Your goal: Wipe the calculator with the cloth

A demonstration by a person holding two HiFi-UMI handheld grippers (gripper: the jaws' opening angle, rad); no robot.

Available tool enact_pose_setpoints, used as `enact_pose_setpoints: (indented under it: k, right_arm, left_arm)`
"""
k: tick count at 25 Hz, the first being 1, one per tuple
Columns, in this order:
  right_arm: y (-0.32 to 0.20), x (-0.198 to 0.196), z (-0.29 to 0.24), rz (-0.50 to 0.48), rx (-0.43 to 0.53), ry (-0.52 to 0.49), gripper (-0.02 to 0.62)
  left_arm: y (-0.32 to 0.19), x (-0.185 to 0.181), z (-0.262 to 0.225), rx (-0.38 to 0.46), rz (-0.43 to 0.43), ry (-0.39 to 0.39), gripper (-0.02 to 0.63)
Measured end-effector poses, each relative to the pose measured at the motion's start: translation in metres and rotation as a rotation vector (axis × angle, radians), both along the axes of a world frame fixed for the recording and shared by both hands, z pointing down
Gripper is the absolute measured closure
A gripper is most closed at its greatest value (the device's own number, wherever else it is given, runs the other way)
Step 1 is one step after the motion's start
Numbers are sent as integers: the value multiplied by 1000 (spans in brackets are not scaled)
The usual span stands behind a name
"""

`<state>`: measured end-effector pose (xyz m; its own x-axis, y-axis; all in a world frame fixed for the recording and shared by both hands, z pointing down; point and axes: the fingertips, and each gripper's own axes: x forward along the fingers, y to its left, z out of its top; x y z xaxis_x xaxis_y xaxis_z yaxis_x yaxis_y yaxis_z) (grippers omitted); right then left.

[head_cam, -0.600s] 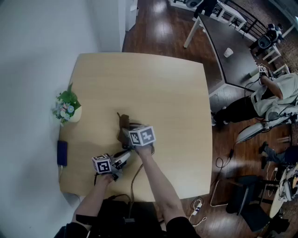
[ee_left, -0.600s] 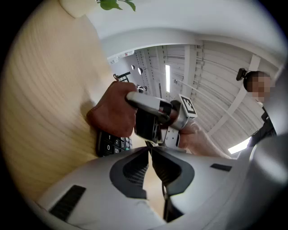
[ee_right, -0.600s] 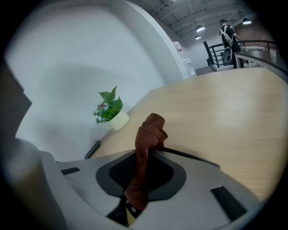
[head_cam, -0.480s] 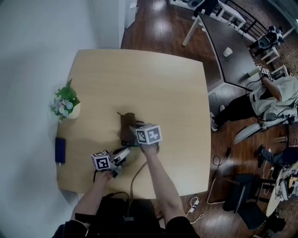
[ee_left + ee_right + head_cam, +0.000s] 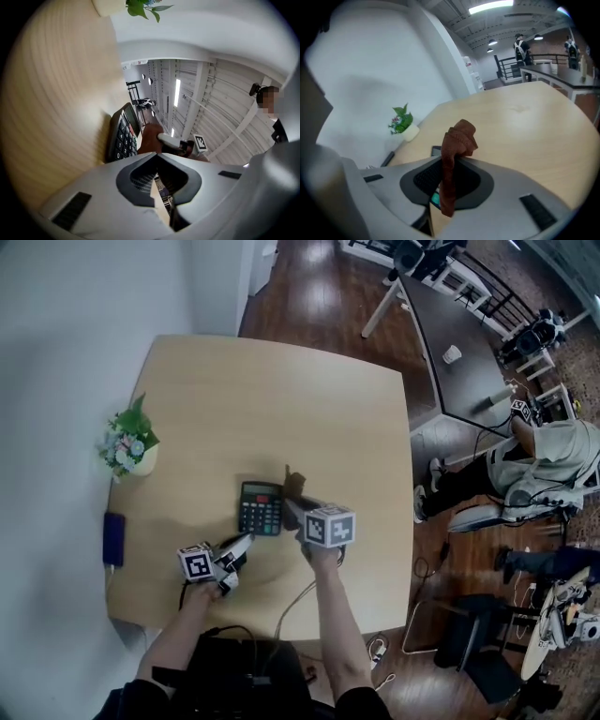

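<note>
Right gripper pinches cloth; left gripper closed, empty, near calculator. Risk: unbraced, the calculator may slide when wiped.

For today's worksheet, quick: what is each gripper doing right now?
Left gripper: closed, holding nothing.
Right gripper: closed on the cloth.

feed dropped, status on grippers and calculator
Right gripper shut on cloth, just right of calculator. Left gripper shut, empty. Nothing on calculator.
</note>
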<state>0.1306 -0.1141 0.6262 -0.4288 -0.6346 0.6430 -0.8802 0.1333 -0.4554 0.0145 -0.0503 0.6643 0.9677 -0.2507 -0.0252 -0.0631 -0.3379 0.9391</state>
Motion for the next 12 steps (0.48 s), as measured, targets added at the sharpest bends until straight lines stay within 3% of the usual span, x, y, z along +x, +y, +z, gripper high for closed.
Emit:
enact_pose_setpoints:
  k: [3,6,8,12]
  right_arm:
    - [-27,-76,-9,-141,47,-123,532]
    - [-44,-119,18,-240,-18,-98,532]
    - [-42,-115,39,-241,-76,-52,532]
    - [-26,-68,45,-171,-91,9,531]
  left_arm:
    - [0,-2,3,8,-3,-13,598]
    - [-1,-1,1,5,-5,1,598]
    - [1,4,-5,-11,-9,39,597]
    - [-1,-3,6,-5,-26,-20,597]
